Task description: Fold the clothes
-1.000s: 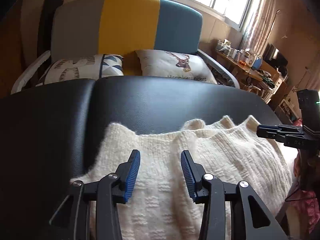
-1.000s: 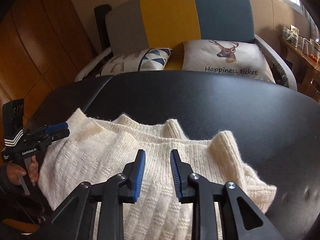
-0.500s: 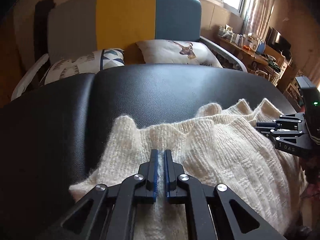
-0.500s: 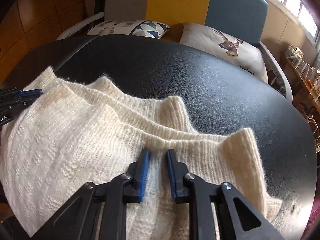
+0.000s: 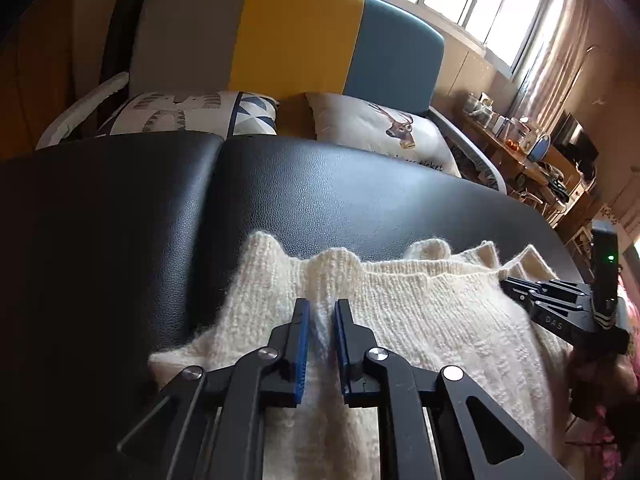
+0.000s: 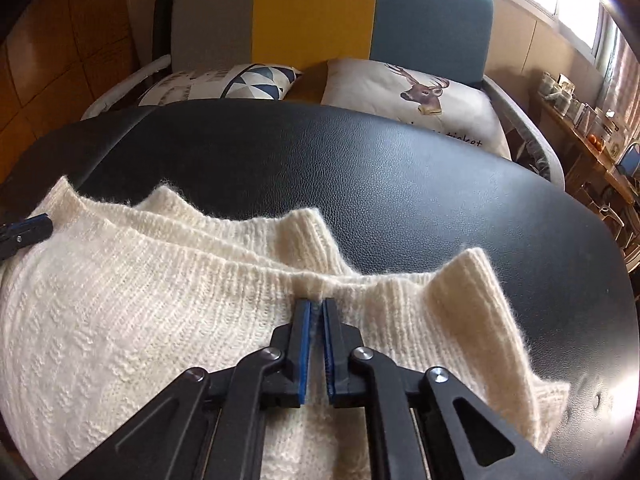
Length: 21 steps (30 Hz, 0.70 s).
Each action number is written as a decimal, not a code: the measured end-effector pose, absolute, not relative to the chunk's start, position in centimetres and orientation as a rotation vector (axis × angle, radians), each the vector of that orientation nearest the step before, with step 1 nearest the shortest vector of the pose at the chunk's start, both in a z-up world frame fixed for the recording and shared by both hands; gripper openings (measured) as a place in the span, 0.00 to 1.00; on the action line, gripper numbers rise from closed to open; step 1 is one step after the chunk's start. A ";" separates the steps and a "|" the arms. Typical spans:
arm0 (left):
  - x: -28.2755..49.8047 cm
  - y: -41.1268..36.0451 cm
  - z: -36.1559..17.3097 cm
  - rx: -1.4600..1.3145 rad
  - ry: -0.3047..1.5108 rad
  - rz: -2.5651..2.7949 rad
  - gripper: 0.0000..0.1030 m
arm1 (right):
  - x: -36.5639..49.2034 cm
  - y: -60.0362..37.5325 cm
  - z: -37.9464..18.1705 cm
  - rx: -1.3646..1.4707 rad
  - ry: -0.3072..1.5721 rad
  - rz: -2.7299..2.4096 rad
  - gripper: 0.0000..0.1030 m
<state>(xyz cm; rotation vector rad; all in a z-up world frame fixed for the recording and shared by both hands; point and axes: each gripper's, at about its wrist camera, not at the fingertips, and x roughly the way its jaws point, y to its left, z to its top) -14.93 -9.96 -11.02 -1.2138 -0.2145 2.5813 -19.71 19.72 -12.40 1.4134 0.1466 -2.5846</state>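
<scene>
both grippers pinch the cream sweater's ribbed edge

the left gripper (image 5: pixel 320 312) and right gripper (image 6: pixel 316 308) each have jaws closed on a small ridge of the sweater (image 6: pixel 160 300), which lies spread on the black padded table (image 6: pixel 400 184)

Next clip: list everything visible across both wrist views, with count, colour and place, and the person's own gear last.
sweater: one, cream knit, lying on the near side of the table
table: one, black leather-look top, under the sweater
sofa: one, grey, yellow and blue back, behind the table
deer cushion: one, white with a deer print, on the sofa
patterned cushion: one, white with blue triangles, on the sofa
side shelf: one, wooden, cluttered, under the window
left gripper: black, blue-padded fingers pinching the sweater
right gripper: same, pinching the sweater's ribbed edge
</scene>
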 end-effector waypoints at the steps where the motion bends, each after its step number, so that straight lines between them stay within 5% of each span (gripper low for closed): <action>1: -14.5 -10.6 -10.6 -1.204 -0.193 2.603 0.22 | -19.7 19.4 -12.1 1.404 0.132 -2.568 0.08; 6: -13.4 -12.7 -10.0 -1.195 -0.062 2.611 0.24 | -19.3 17.8 -10.8 1.358 0.061 -2.483 0.15; 12: -14.6 -10.8 -10.7 -1.216 0.046 2.538 0.42 | -19.0 15.9 -9.1 1.302 -0.019 -2.379 0.20; 14: -15.2 -9.7 -11.6 -1.267 0.167 2.532 0.34 | -19.4 14.3 -10.5 1.383 0.022 -2.332 0.20; 15: -15.2 -9.4 -11.9 -1.268 0.202 2.543 0.12 | -19.7 13.4 -11.5 1.440 0.067 -2.314 0.20; 16: -14.9 -9.4 -12.0 -1.252 0.221 2.565 0.07 | -19.8 13.1 -11.9 1.448 0.080 -2.316 0.20; 21: -14.0 -12.6 -12.4 -1.231 -0.037 2.678 0.06 | -20.1 12.4 -12.0 1.416 0.118 -2.388 0.01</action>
